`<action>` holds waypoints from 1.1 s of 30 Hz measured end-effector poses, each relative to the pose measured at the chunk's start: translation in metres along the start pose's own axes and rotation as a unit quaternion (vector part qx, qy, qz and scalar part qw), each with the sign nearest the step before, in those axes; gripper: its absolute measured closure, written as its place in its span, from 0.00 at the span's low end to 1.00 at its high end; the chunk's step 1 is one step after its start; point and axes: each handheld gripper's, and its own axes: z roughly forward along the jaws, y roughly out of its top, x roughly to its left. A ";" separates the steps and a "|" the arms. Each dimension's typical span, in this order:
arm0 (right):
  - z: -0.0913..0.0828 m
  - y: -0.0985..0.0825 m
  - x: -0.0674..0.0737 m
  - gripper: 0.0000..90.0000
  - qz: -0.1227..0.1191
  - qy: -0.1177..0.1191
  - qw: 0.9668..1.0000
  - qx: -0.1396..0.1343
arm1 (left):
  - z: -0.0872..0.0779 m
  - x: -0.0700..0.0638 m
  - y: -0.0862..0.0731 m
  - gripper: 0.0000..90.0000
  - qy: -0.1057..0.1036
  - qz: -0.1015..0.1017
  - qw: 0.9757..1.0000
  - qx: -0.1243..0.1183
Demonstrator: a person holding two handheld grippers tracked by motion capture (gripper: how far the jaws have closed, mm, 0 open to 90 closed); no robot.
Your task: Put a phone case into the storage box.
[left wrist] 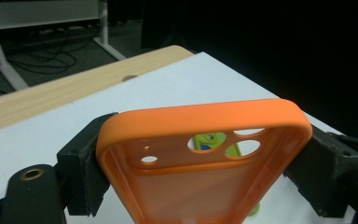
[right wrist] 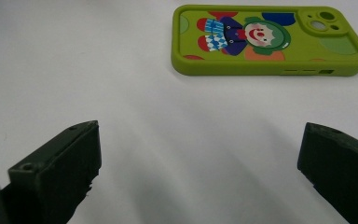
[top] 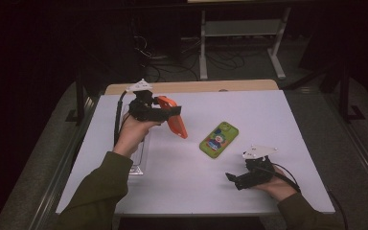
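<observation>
Up near the bench's (top: 268,105) far left, left tongs (top: 175,113) clamp an orange case (top: 176,122); right tongs (top: 231,178) gape wide near the green phone (top: 219,139).

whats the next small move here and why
Probably bring the right gripper forward to the green phone and close on its long edges. Its jaws stand open with nothing between them, pointing at the phone, which lies flat on the white table, design side up. The left gripper is already clamped on the empty orange case, held up off the table, seemingly waiting for that phone.
</observation>
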 end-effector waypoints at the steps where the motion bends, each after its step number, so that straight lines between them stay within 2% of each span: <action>1: 0.001 0.000 0.000 0.00 -0.005 -0.001 1.000 0.000 | -0.001 0.002 0.002 0.18 0.004 0.001 1.000 -0.001; 6: 0.001 0.000 0.001 0.00 0.002 0.000 1.000 0.002 | -0.007 0.014 0.011 0.18 0.025 0.006 1.000 -0.004; 11: 0.001 0.000 0.000 0.00 -0.002 -0.001 1.000 0.000 | -0.011 0.025 0.019 0.18 0.043 0.003 0.999 -0.010; 23: 0.000 0.000 -0.001 0.00 -0.002 -0.005 1.000 -0.003 | -0.023 0.048 0.032 0.18 0.084 0.007 0.996 -0.014; 28: 0.000 0.000 0.000 0.00 -0.001 -0.006 1.000 -0.002 | -0.028 0.056 0.037 0.18 0.102 0.009 0.995 -0.013; 33: 0.000 0.001 0.000 0.00 -0.003 -0.006 1.000 -0.002 | -0.031 0.063 0.041 0.18 0.129 0.008 0.992 -0.012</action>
